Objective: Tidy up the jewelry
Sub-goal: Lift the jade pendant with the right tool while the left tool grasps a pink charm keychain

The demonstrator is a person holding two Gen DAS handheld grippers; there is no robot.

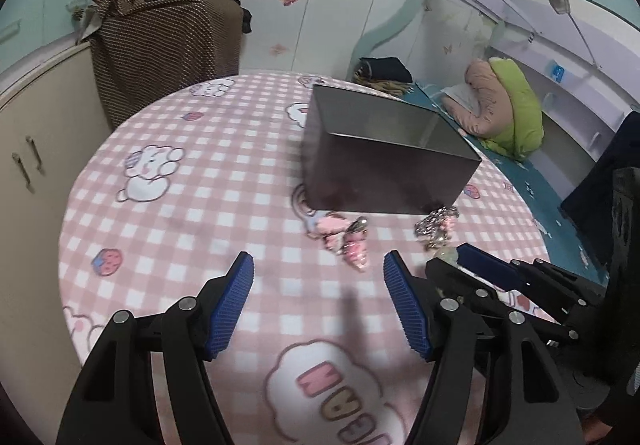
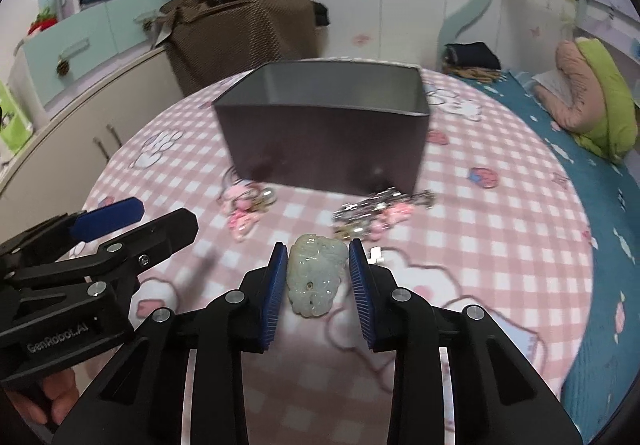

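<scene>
- Right claw [image 2: 318, 287] is closed on a pale green carved jade pendant [image 2: 317, 279]; its blue ribbed pads press the stone on both sides, just above the pink-and-white checked tabletop [image 2: 500, 245]
- Left claw [image 1: 319, 305] stands open with nothing between its pads; it hangs over bare cloth, to the left of the right claw
- An open dark grey rectangular metal box [image 2: 324, 137] stands on the tabletop beyond both claws
- A pink beaded charm cluster [image 2: 244, 211] lies near the box's front left corner; a silvery chain piece with pink beads [image 2: 380, 211] lies just before its front right corner, a little beyond the pendant
- A bed with a teal sheet [image 2: 592, 197] runs along the right
</scene>
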